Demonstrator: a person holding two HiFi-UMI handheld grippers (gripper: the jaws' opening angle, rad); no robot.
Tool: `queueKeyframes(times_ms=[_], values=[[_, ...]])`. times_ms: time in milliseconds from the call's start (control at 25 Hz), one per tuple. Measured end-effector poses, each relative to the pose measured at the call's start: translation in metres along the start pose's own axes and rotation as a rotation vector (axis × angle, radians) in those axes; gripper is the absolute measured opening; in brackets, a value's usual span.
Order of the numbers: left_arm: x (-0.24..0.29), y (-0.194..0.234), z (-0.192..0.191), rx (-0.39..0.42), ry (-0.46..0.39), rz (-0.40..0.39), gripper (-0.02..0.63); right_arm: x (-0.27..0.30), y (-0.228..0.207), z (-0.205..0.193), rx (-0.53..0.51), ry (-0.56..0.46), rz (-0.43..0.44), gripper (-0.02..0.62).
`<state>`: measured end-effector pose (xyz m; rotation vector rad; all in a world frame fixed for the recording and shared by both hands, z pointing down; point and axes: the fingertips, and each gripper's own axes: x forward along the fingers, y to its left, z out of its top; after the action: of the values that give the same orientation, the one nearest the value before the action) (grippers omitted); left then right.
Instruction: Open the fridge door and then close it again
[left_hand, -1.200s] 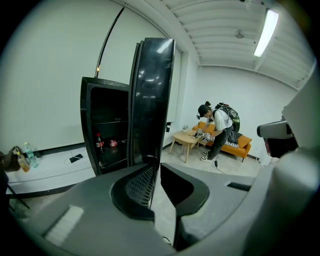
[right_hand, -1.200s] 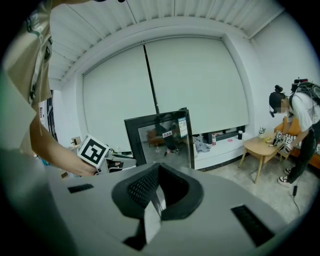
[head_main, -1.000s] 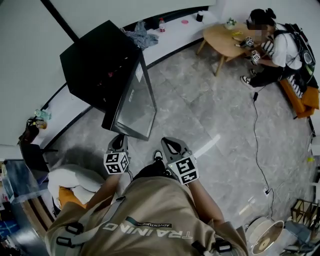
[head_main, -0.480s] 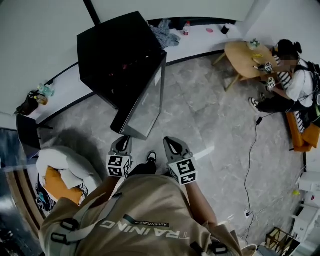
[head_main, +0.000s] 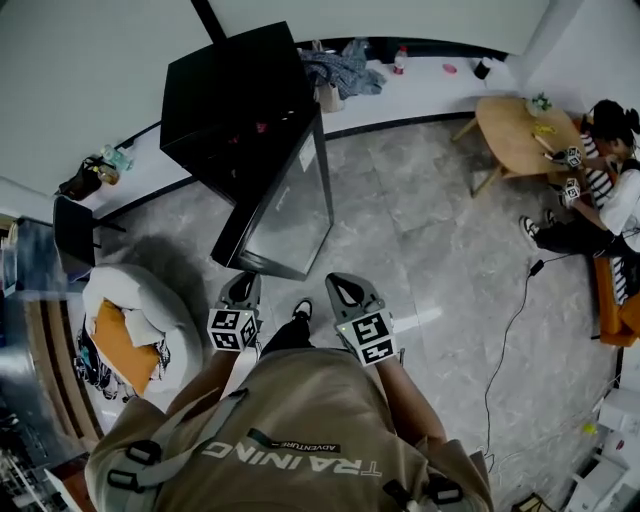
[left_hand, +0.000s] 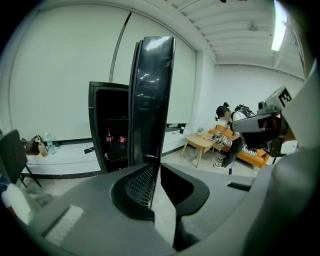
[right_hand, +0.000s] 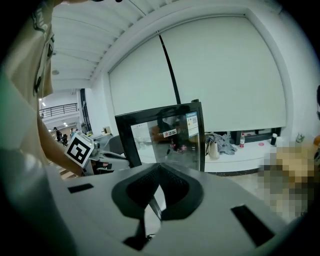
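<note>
fridge (head_main: 235, 100) stood far left against the wall, its glass door (head_main: 290, 215) wide open. left claw (head_main: 241, 283) and right claw (head_main: 341, 285) hung near the door's edge, both closed and empty. a hard shove could have slammed it, toppling the bottles (left_hand: 108, 136) inside.

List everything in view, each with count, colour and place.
fridge: one, black, against the far wall
fridge door: one, glass in a black frame, swung open
table: one, wooden, round, far right
seated person: one, beside the table
clothes: one heap, grey-blue, on the white ledge
chair: one, black, left
cushion: one, white and orange, lower left
cable: one, black, on the floor at right
shirt: one, tan, bottom centre
left gripper, right gripper: two, grey, nothing between the fingers
</note>
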<state>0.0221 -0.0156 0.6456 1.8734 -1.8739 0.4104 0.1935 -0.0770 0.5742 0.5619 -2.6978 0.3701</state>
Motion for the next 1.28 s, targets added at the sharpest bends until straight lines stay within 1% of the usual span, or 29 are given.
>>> queueKeyframes(times_ms=[200, 400, 640, 760, 840, 920, 1160, 1280], values=[[0.001, -0.037, -0.007, -0.028, -0.017, 0.054, 0.028, -0.025, -0.024, -0.009, -0.025, 0.001, 0.048, -0.003], [0.006, -0.064, -0.007, -0.061, -0.021, 0.108, 0.028, -0.04, -0.039, -0.011, -0.051, 0.003, 0.086, -0.003], [0.01, -0.09, -0.012, -0.097, -0.021, 0.157, 0.028, -0.062, -0.048, -0.019, -0.071, 0.023, 0.137, -0.003], [0.014, -0.101, -0.011, -0.11, -0.029, 0.183, 0.028, -0.069, -0.045, -0.022, -0.118, 0.054, 0.182, -0.003], [0.016, -0.108, -0.011, -0.113, -0.033, 0.187, 0.028, -0.071, -0.042, -0.024, -0.139, 0.063, 0.198, -0.003], [0.018, -0.115, -0.011, -0.117, -0.032, 0.176, 0.028, -0.07, -0.042, -0.026, -0.138, 0.067, 0.198, -0.003], [0.019, -0.128, -0.007, -0.108, -0.058, 0.143, 0.028, -0.066, -0.042, -0.026, -0.128, 0.089, 0.161, -0.003], [0.02, -0.132, -0.011, -0.124, -0.054, 0.135, 0.028, -0.066, -0.048, -0.03, -0.141, 0.113, 0.137, -0.003]])
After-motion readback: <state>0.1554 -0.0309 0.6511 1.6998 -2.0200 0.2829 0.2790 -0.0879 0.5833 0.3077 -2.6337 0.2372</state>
